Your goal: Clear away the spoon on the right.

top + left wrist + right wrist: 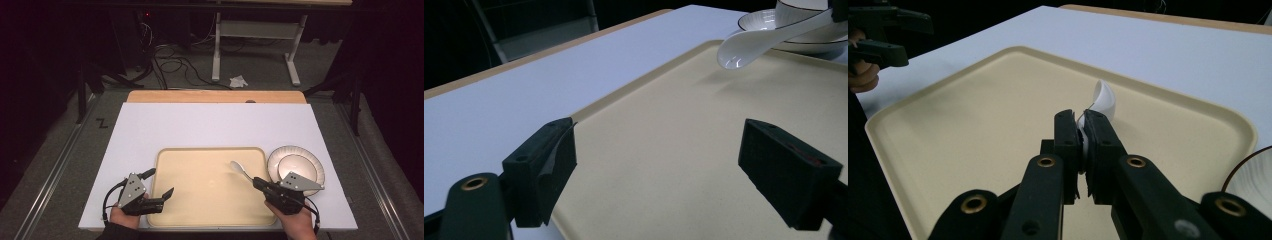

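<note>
A white ceramic spoon (240, 169) hangs over the right part of the cream tray (200, 200), its bowl pointing to the far left. My right gripper (258, 183) is shut on the spoon's handle; in the right gripper view the jaws pinch the handle and the spoon's bowl (1104, 99) sticks out beyond them. The spoon (754, 42) also shows in the left gripper view, held above the tray (674, 150). My left gripper (161, 185) stands open over the tray's near left corner, with nothing between its jaws.
A white plate with a bowl on it (296, 164) stands just right of the tray, close to my right hand. The tray lies on a white board (215, 125) over a wooden tabletop. Cables and a table frame are on the floor beyond.
</note>
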A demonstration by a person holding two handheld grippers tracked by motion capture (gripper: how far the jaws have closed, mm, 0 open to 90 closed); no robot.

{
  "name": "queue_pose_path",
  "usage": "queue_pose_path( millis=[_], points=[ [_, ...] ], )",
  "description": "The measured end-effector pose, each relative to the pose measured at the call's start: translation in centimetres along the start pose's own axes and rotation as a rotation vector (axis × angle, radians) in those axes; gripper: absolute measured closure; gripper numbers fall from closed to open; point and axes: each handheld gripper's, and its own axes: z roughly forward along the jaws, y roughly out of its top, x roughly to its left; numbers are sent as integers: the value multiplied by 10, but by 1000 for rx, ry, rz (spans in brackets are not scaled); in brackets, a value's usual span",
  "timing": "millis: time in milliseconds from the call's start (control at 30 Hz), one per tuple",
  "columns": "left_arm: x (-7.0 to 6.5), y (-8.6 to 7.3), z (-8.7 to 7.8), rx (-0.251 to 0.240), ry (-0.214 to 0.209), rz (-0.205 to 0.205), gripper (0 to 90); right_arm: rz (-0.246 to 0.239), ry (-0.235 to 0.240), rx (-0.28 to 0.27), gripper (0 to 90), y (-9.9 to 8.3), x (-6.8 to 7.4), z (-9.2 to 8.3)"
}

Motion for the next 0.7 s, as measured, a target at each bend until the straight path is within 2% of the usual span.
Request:
queue_pose_path(
  millis=[433,700],
  points=[
    [0,0,0,6,-2,4,159,-8,0,45,867,-8,3,7],
    [-1,-1,0,8,1,7,159,-4,1,73,865,-15,4,5]
  ],
)
